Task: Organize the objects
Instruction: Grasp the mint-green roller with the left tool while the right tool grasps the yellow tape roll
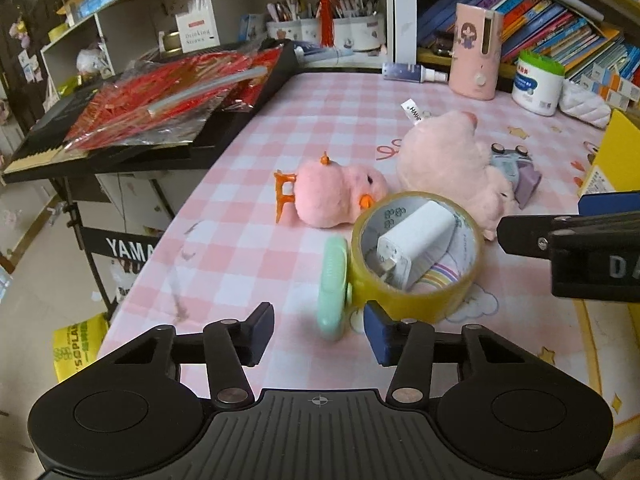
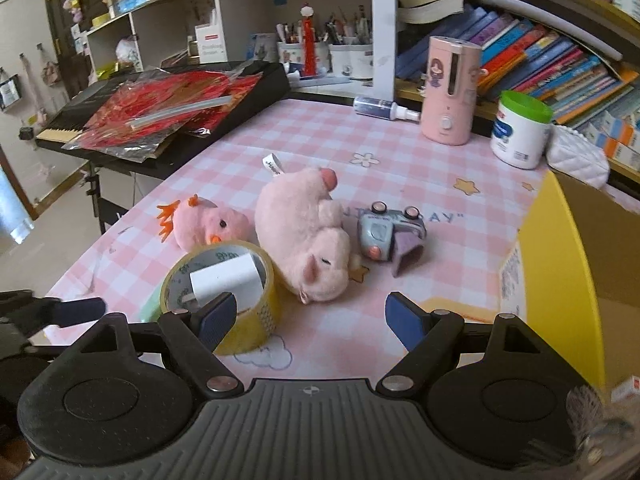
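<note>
A yellow tape roll [image 1: 416, 280] lies on the pink checked table [image 1: 320, 112] with a white charger [image 1: 416, 248] inside it. A mint-green flat thing [image 1: 332, 284] leans against the roll's left side. My left gripper [image 1: 318, 326] is open around the green thing, whose right side is near the right pad while a gap remains on the left. Behind lie a pink chick plush [image 1: 336, 196], a pink pig plush [image 2: 304, 232] and a grey toy car [image 2: 388, 232]. My right gripper [image 2: 310, 314] is open and holds nothing, just right of the roll [image 2: 256, 320].
A yellow cardboard box [image 2: 560, 264] stands open at the right. A keyboard with red packets [image 1: 160, 104] borders the table's left. At the back stand a pink humidifier [image 1: 476, 56], a green-lidded tub [image 1: 538, 84], a spray bottle [image 1: 412, 72] and bookshelves.
</note>
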`<state>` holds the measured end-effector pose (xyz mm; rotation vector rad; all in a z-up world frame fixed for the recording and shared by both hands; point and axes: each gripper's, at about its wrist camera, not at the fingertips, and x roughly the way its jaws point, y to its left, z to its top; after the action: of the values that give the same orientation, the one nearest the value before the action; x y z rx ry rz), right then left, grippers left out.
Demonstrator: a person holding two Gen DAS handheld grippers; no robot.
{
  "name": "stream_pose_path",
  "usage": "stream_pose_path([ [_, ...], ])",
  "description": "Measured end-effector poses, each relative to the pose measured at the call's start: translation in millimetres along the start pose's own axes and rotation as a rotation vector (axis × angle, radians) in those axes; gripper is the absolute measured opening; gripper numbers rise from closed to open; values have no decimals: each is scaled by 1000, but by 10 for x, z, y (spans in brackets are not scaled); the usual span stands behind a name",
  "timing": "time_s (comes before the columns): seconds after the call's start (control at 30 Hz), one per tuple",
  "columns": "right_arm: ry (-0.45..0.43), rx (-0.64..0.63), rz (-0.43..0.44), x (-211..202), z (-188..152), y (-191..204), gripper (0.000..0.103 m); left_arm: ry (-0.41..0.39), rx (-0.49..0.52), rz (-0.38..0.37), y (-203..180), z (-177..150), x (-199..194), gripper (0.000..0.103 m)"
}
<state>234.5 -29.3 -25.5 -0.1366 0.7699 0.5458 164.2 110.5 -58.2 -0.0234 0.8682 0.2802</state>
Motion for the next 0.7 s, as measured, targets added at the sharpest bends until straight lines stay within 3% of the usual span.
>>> stream_pose_path([
  [0.33,46,-14,69,203,103,-55,79,29,-6,-2,3,133,302,35],
  [0.43,86,-14,86,297,117,-48,67,29,7,-39,-23,165,321,18],
  [0.57,146,13,114,440,137,-36,46,27,18,-46,-34,152,267,17],
  [0.7,192,48,127,555,169,-12,36,-4,-13,-67,40,135,117,17],
])
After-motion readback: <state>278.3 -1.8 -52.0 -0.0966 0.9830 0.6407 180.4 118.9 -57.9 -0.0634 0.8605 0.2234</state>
